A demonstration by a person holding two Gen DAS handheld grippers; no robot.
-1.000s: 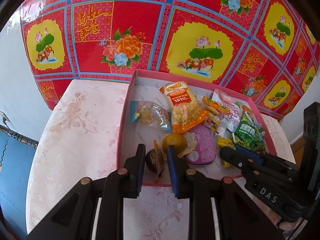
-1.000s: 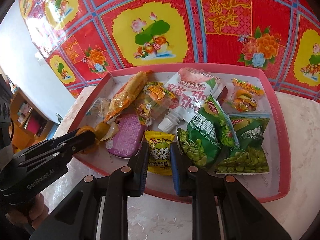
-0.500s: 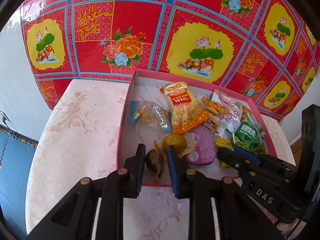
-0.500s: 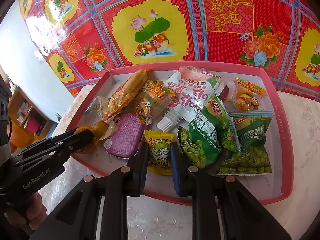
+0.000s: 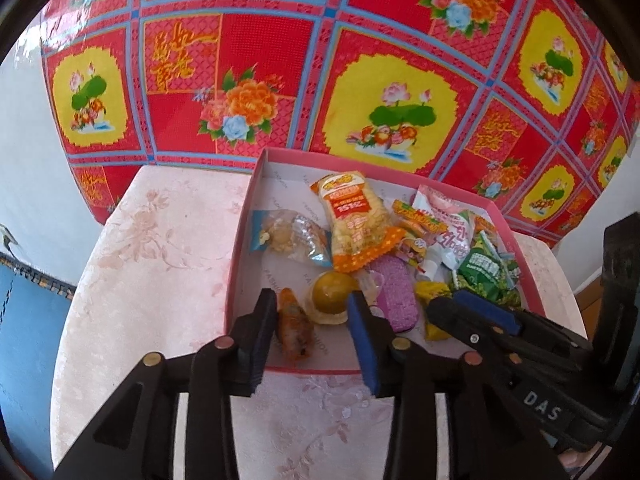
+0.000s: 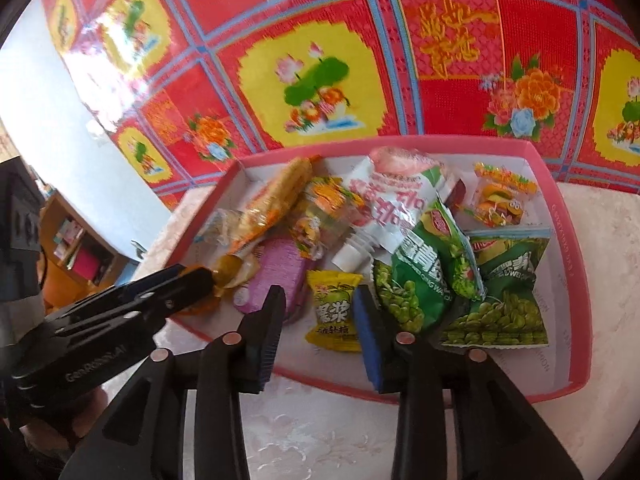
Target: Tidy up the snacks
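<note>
A pink box (image 5: 240,240) (image 6: 576,288) on the table holds several snacks. My left gripper (image 5: 312,312) is open over the box's near left corner; a small orange-wrapped snack (image 5: 294,330) lies loose between its fingers, beside a round yellow jelly cup (image 5: 330,294). My right gripper (image 6: 320,308) is open above a yellow candy packet (image 6: 334,312) that lies in the box. It also shows in the left wrist view (image 5: 472,312). Green pea bags (image 6: 500,304), a purple case (image 6: 276,276) and a white pouch (image 6: 392,204) lie around it.
The box sits on a round pale floral tabletop (image 5: 160,248). A red and yellow patterned cloth (image 5: 360,60) hangs behind. A white wall and a shelf (image 6: 76,248) are at the left. A long orange cracker pack (image 5: 354,220) lies in the box.
Both grippers have opened. The orange-wrapped snack left the left gripper's hold and lies in the box; the yellow candy packet is free of the right gripper.
</note>
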